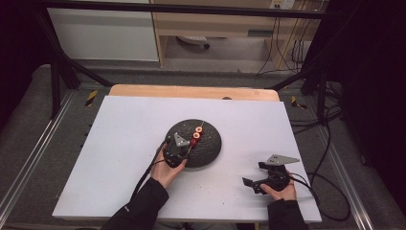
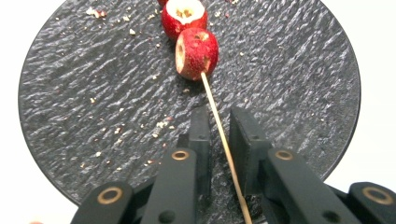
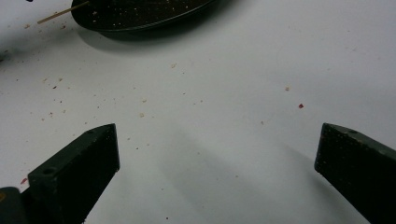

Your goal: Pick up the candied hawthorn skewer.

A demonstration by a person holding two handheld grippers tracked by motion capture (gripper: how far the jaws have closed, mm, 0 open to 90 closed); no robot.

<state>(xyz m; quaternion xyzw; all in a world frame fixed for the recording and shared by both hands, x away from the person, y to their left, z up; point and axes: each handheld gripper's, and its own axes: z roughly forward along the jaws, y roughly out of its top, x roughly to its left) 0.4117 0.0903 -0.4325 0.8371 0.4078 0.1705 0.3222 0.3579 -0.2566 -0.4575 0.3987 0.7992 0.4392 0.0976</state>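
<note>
Tech: Two grippers were in your hands. Your left gripper (image 1: 184, 149) sat at the near edge of the dark slate plate (image 1: 210, 151), roughly mid-table.

Operator: And its jaws?

Tech: You had them drawn narrow, one on either side of the thin wooden skewer (image 2: 223, 140). A small gap showed on both sides of the stick, so whether the pads pressed on it could not be told.

Operator: Where was the fruit?

Tech: You had the skewer running up from between the jaws into a red cored fruit (image 2: 197, 53) lying on the plate. A second cored fruit (image 2: 184, 17) touched it just beyond.

Operator: The right side?

Tech: Your right gripper (image 1: 258, 176) rested on the white table (image 1: 119, 143), well apart from the plate, its jaws spread wide with nothing between them. Crumbs (image 3: 140, 114) dotted the table surface in front of it.
</note>
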